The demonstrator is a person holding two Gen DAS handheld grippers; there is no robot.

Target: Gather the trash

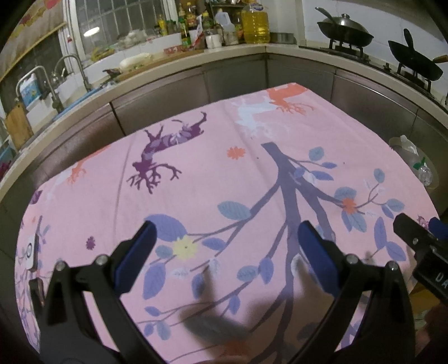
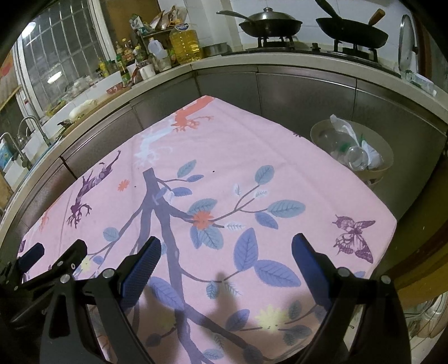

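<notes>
My left gripper is open and empty above the pink patterned tablecloth. My right gripper is open and empty above the same cloth. A beige bin stands beyond the table's right edge and holds clear plastic bottles and white crumpled paper. The bin also shows at the right edge of the left wrist view. The right gripper's side shows at the right of the left wrist view, and the left gripper at the left of the right wrist view.
A small white device lies at the cloth's left edge. Steel cabinets and a counter with a sink, oil bottles and two woks on a stove ring the table.
</notes>
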